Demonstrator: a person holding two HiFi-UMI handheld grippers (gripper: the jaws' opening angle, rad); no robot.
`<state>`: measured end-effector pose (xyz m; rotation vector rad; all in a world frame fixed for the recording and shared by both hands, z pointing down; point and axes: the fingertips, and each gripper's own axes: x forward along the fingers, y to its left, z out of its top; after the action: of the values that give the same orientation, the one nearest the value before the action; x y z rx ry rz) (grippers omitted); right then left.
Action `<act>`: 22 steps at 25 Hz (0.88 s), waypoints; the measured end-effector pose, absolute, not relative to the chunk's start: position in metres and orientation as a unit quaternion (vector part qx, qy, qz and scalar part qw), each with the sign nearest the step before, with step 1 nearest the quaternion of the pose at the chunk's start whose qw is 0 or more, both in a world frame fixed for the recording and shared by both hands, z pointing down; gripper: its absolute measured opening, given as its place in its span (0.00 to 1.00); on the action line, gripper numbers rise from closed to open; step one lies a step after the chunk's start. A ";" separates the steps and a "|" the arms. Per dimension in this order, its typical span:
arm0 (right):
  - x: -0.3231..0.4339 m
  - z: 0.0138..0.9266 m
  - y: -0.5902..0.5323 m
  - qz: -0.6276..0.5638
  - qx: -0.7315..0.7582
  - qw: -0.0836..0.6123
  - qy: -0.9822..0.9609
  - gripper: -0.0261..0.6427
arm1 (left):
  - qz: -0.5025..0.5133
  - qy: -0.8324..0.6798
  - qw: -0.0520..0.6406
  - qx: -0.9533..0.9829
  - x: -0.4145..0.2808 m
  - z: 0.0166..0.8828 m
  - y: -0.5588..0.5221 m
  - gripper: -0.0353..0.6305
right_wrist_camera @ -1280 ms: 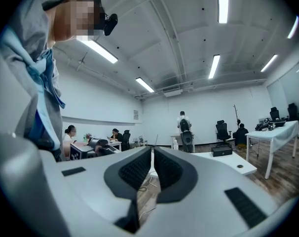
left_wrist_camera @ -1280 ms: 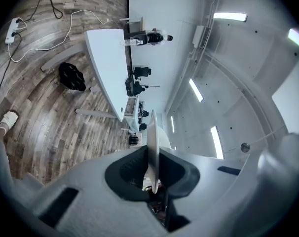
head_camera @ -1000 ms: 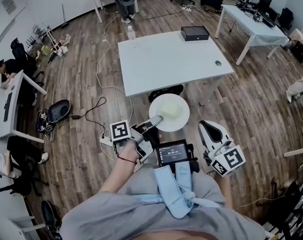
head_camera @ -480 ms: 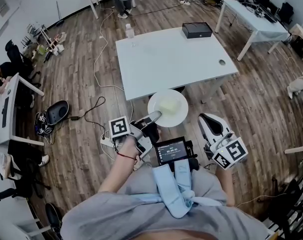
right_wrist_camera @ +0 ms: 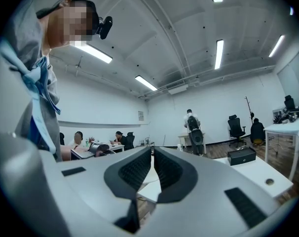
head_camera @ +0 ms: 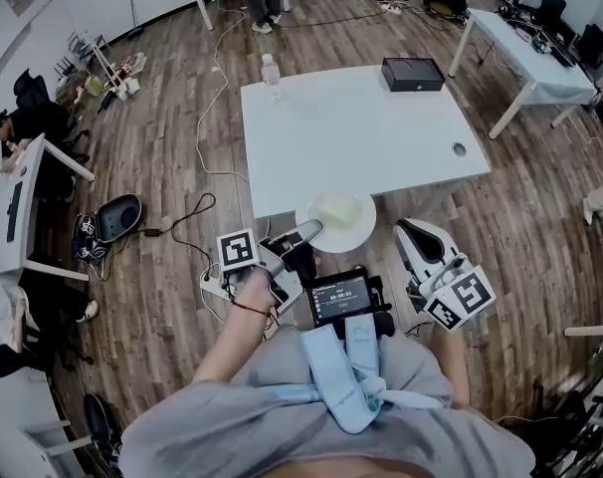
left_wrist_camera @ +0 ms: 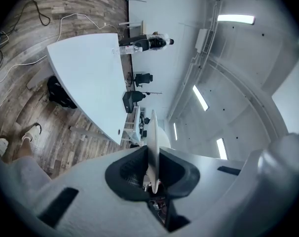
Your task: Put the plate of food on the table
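A white plate (head_camera: pixel 353 229) with a pale lump of food (head_camera: pixel 335 210) hangs level at the near edge of the white table (head_camera: pixel 361 132), partly over it. My left gripper (head_camera: pixel 303 234) is shut on the plate's near-left rim. In the left gripper view the plate (left_wrist_camera: pixel 153 132) shows edge-on, clamped between the jaws of the left gripper (left_wrist_camera: pixel 152 154), with the table (left_wrist_camera: pixel 90 78) beyond. My right gripper (head_camera: pixel 413 231) hovers to the right of the plate, apart from it. In the right gripper view the right gripper (right_wrist_camera: pixel 153 152) has its jaws together with nothing between them.
On the table's far side stand a water bottle (head_camera: pixel 272 69) and a black box (head_camera: pixel 413 74); a cable hole (head_camera: pixel 459 149) is near its right edge. A screen device (head_camera: pixel 341 299) hangs at the person's waist. Cables (head_camera: pixel 187 217) run over the wooden floor at left.
The person has stepped closer to the table. The plate, still in the left gripper, has gone from over the floor to the table's near edge. The right gripper keeps its place beside it.
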<state>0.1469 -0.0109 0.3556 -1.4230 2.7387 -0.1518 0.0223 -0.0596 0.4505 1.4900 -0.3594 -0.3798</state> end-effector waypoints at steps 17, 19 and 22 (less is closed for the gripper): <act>0.199 0.349 -0.140 -0.031 -0.387 0.012 0.921 0.09 | -0.217 -0.184 0.683 0.673 0.075 0.442 -0.166 0.11; 0.198 0.353 -0.155 -0.032 -0.370 0.006 0.929 0.09 | -0.222 -0.191 0.679 0.673 0.075 0.446 -0.177 0.11; 0.192 0.360 -0.177 -0.036 -0.344 0.000 0.938 0.09 | -0.231 -0.204 0.675 0.670 0.071 0.453 -0.195 0.11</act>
<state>0.1922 -0.1774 0.3595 -1.0824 2.9478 -0.1122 0.0708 -0.1950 0.4530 1.5065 -0.4595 -0.5191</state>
